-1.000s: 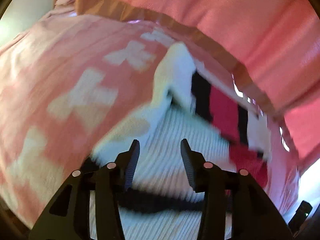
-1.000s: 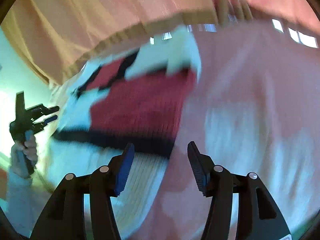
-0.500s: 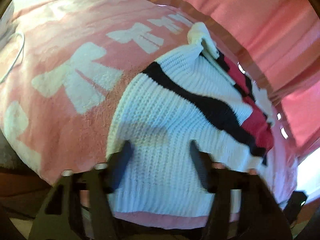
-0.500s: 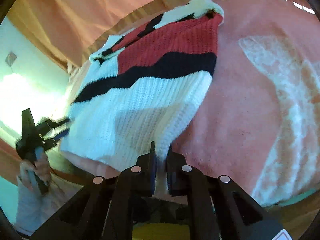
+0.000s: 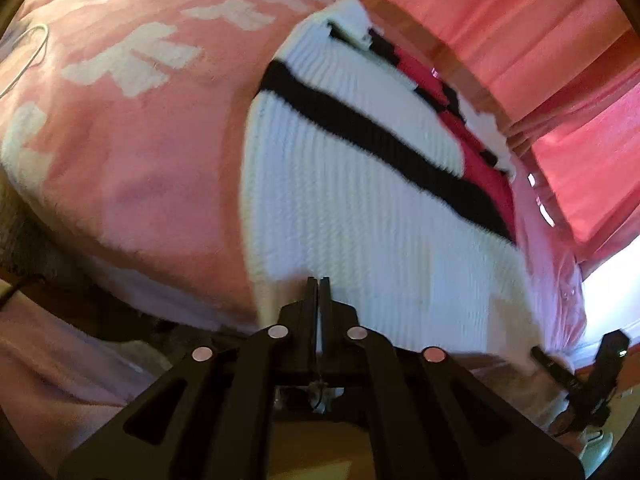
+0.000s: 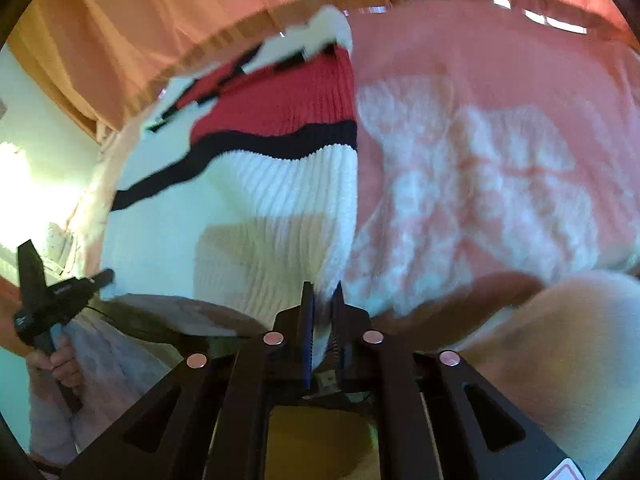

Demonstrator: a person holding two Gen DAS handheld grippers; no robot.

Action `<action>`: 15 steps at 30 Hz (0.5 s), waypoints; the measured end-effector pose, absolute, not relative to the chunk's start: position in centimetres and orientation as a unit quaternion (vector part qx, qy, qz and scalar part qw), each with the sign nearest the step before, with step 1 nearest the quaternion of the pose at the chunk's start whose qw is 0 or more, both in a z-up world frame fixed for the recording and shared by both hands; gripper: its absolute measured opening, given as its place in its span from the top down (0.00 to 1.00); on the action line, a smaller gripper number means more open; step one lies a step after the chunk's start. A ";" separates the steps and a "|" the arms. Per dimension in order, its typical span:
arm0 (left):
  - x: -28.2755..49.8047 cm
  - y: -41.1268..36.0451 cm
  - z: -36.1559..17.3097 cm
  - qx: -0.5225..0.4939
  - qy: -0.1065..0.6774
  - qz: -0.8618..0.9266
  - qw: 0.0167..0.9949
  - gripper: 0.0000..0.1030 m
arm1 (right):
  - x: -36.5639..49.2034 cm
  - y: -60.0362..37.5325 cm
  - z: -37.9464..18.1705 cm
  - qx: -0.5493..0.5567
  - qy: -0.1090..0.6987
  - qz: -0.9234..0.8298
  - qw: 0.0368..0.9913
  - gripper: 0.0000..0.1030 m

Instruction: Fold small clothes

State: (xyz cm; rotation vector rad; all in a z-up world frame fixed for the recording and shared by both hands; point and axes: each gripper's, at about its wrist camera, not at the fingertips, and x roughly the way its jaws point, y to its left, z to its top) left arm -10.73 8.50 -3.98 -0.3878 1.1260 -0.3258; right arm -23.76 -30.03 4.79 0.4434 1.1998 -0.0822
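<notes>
Left wrist view: the left gripper (image 5: 319, 280) has its jaws brought together at the near hem of the knit sweater (image 5: 360, 208), toward the hem's left corner; they have just been closing, and a thin sliver of white knit shows between them, so the hem is pinched. The sweater, white with a black band and a red upper part, lies spread flat on the pink bow-print blanket (image 5: 132, 152), its neck end away from the hem and close to the wooden rail (image 5: 452, 56) under the pink curtain (image 5: 500, 16).

Right wrist view: the right gripper (image 6: 322, 292) stands at the hem's opposite corner, its jaws narrowly apart after closing and easing slightly, with white knit filling the gap, so this corner is also held. The other gripper and the hand (image 6: 56, 360) holding it appear beyond the sweater's far side edge.

Holding both hem corners at once probably serves to carry the hem evenly toward the neck end for a fold.
</notes>
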 end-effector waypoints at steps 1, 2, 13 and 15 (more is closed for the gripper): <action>-10.4 8.3 -3.8 -0.183 0.528 -0.152 0.815 0.82 | -23.6 -29.8 4.6 0.209 0.560 -0.041 0.801 0.86; -10.2 8.5 -3.6 -0.191 0.525 -0.151 0.816 0.75 | -23.6 -29.8 4.5 0.211 0.554 -0.045 0.804 0.83; -9.5 6.7 -3.4 -0.201 0.503 -0.159 0.825 0.30 | -23.4 -29.8 2.7 0.253 0.514 -0.043 0.818 0.50; -9.4 6.6 -3.5 -0.199 0.504 -0.161 0.825 0.30 | -23.2 -29.4 2.7 0.244 0.512 -0.042 0.823 0.50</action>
